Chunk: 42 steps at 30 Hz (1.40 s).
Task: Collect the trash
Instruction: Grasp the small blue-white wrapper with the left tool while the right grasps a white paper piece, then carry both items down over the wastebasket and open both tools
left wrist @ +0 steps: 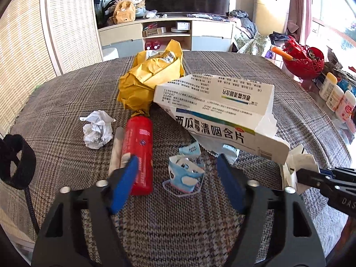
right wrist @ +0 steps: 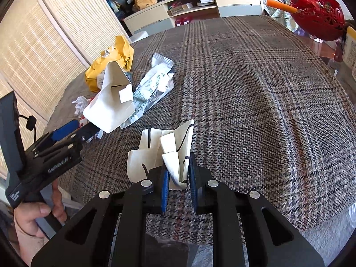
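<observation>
Plaid cloth [right wrist: 255, 89]; right hand-held gripper [right wrist: 179, 191] pinching white paper [right wrist: 175, 153], left hand-held gripper [left wrist: 175, 182] agape

1 yellow bag [left wrist: 146, 82], 1 red canister [left wrist: 139, 153], 1 medicine box [left wrist: 218, 113], 1 paper ball [left wrist: 96, 129], 3 bottles [left wrist: 336, 96]

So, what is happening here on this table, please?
A person is collecting trash from a plaid-covered table with two handheld grippers. The right gripper is shut on a crumpled white paper at the near edge. The left gripper is open, its fingers above a torn blue wrapper, beside a red can. A medicine box, a yellow bag and a paper ball lie on the cloth.
</observation>
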Each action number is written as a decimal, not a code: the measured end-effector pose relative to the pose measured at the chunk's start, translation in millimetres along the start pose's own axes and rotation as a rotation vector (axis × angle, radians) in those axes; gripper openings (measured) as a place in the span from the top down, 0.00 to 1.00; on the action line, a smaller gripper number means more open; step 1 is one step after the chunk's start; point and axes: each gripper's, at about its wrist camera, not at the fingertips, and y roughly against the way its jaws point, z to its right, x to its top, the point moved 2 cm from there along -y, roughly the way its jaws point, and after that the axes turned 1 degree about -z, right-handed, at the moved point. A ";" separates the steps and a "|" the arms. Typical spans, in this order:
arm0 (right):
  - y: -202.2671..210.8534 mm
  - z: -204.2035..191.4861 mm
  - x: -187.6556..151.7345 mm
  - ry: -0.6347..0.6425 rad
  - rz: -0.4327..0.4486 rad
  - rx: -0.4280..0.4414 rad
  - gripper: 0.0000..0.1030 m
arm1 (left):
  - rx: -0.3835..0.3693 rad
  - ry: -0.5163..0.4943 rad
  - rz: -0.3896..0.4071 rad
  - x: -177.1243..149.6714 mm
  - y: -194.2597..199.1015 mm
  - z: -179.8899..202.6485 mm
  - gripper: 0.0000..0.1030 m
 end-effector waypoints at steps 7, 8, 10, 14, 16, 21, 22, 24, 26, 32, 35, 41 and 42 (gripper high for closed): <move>-6.7 -9.9 6.0 0.003 0.001 -0.001 0.83 | -0.014 0.000 -0.048 -10.6 -6.8 -3.9 0.80; -5.1 -11.3 5.2 0.005 0.002 0.001 0.83 | -0.019 0.003 -0.045 -11.6 -2.7 -5.1 0.81; -1.2 -14.1 2.8 0.013 0.005 0.004 0.83 | -0.028 0.011 -0.046 -14.9 6.9 -8.9 0.83; 6.8 -24.6 -5.5 0.053 0.009 -0.006 0.83 | -0.032 0.004 -0.040 -26.4 28.3 -14.6 0.85; 10.9 -31.7 -12.5 0.079 0.011 -0.016 0.83 | -0.033 -0.017 -0.039 -34.1 39.1 -14.8 0.86; 20.9 -46.8 -30.8 0.113 0.022 -0.016 0.83 | -0.042 -0.041 -0.042 -54.8 63.5 -12.2 0.86; 23.8 -49.4 -34.8 0.112 0.025 -0.009 0.83 | -0.053 -0.031 -0.044 -61.4 69.3 -12.3 0.86; 30.3 -54.1 -42.8 0.111 0.032 0.001 0.83 | -0.067 -0.019 -0.047 -70.6 78.6 -10.9 0.86; 35.5 -59.9 -50.0 0.129 0.035 -0.003 0.83 | -0.079 -0.001 -0.049 -79.7 87.8 -7.4 0.86; 46.5 -68.4 -77.7 0.165 0.032 -0.006 0.83 | -0.077 -0.004 -0.014 -101.9 118.6 4.2 0.85; 43.7 -66.0 -94.5 0.154 0.009 0.000 0.83 | -0.087 0.002 -0.017 -116.6 126.5 6.5 0.85; 32.7 -61.6 -120.1 0.120 -0.033 0.009 0.83 | -0.111 0.026 -0.076 -152.5 120.6 13.2 0.85; 30.8 -61.5 -123.9 0.119 -0.039 0.009 0.83 | -0.119 0.028 -0.094 -160.0 116.9 15.2 0.85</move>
